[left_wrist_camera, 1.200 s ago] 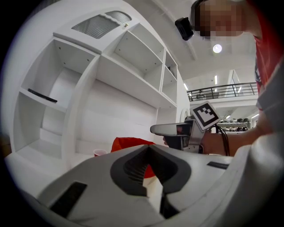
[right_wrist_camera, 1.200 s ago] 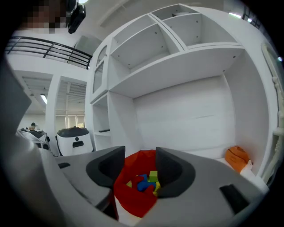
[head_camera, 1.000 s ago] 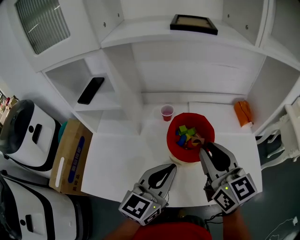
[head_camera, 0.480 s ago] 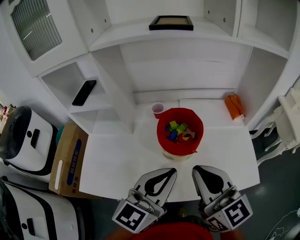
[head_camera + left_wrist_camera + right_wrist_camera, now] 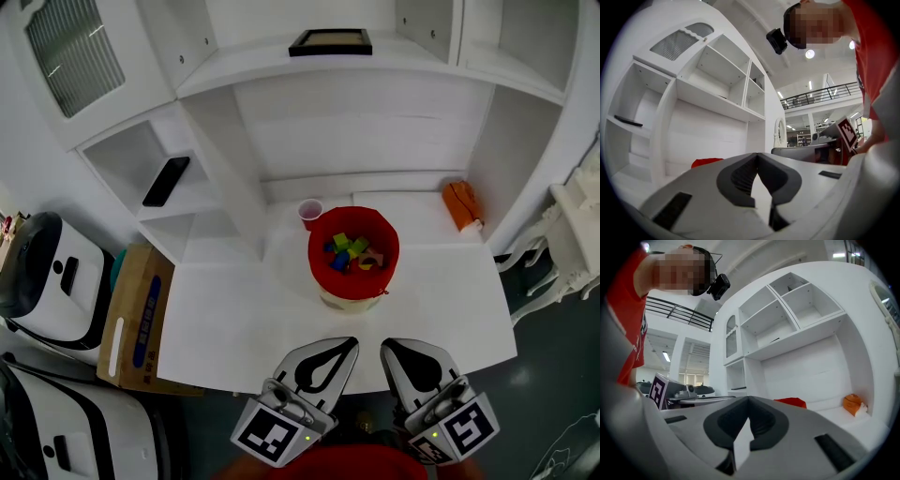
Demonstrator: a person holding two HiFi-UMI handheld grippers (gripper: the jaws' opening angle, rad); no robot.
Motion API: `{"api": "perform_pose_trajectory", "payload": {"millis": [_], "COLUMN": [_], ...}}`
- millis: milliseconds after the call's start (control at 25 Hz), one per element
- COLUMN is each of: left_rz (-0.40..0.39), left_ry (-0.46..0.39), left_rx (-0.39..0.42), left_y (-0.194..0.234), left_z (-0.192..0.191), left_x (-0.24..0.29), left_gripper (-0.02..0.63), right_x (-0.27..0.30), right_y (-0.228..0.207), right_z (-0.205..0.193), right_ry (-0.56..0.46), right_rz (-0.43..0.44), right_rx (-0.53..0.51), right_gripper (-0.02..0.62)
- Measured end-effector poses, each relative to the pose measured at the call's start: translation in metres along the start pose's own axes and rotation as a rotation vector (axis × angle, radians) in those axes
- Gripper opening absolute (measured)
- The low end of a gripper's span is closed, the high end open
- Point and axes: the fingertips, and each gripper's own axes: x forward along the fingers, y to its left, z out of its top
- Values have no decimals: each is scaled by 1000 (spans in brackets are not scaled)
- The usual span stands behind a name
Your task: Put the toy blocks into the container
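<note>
Looks finished: toy blocks [image 5: 351,251] heaped inside the red container [image 5: 317,270], none visible loose on the table [image 5: 234,319]. Left gripper [image 5: 347,344] and right gripper [image 5: 387,346] both pinched shut on nothing, at the near edge. Unlike a second ago, right gripper back from over the container, no longer parted.

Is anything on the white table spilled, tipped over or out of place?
Nothing stands out. The toy blocks sit inside the red container, which stands upright, and the small red cup beside it is upright too.
</note>
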Motion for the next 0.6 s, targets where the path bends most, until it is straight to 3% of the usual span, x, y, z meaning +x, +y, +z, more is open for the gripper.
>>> {"api": "perform_pose_trajectory", "payload": {"millis": [600], "left_rz": [-4], "left_ry": [-2], "left_rx": [-14], "left_y": [-6], "left_z": [-1], "left_x": [-2], "left_gripper": [12], "right_x": [-4], "right_y": [5], "right_z": [1], "right_ry": [3], "right_rz": [4], "right_rx": [-3], "right_gripper": [6]}}
